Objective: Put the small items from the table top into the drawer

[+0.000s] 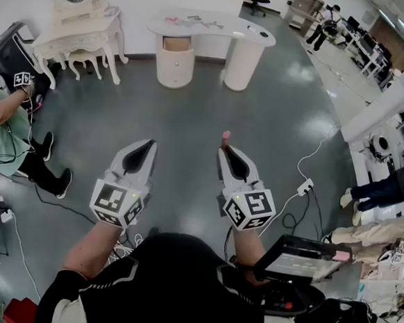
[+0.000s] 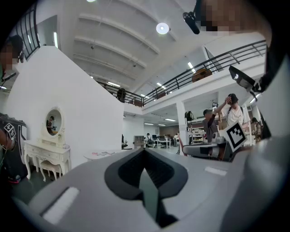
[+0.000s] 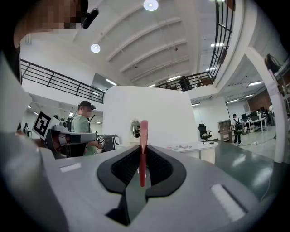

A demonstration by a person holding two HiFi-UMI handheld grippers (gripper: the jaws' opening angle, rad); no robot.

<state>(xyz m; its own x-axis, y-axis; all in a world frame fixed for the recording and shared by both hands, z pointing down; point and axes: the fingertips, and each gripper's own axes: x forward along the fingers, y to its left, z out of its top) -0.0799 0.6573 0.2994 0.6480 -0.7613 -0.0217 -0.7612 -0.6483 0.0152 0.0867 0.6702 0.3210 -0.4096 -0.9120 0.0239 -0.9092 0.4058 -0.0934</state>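
Your right hand-held gripper (image 3: 143,146) is clamped on a thin pink stick (image 3: 143,131), which pokes out fwd well past the tips. Your left hand-held gripper (image 2: 144,153) has its jaws together w/ nothing in them. Both point level, side by side, over bare floor.

The counter (image 1: 219,28) is far ahead of both sets of tips. The other small items (image 1: 192,20) lie on top of it. The drawer (image 1: 176,44) sits under the counter's left end, ahead and roughly btwn the lines of your two hand-held grippers. It looks pulled open, but it's too far off to be sure.

The step in hand, as I read it, is to carry the stick over & put it in the drawer. To do that well:
- The stick is slim & held on a short length, so it could pivot or slide. Don't ease the clamp on the walk, & avoid quick wrist flicks.
- Approach the drawer from its front & bring the tips over the opening. Lower the stick's end inside before you let go, so it doesn't bounce out.
- If the drawer isn't open enough, pull its front w/ the empty left one, not the loaded one.
- Mind the cables (image 1: 304,186) on the floor, off to the right of the right tips, & the dressing table (image 1: 80,33) far ahead-left.
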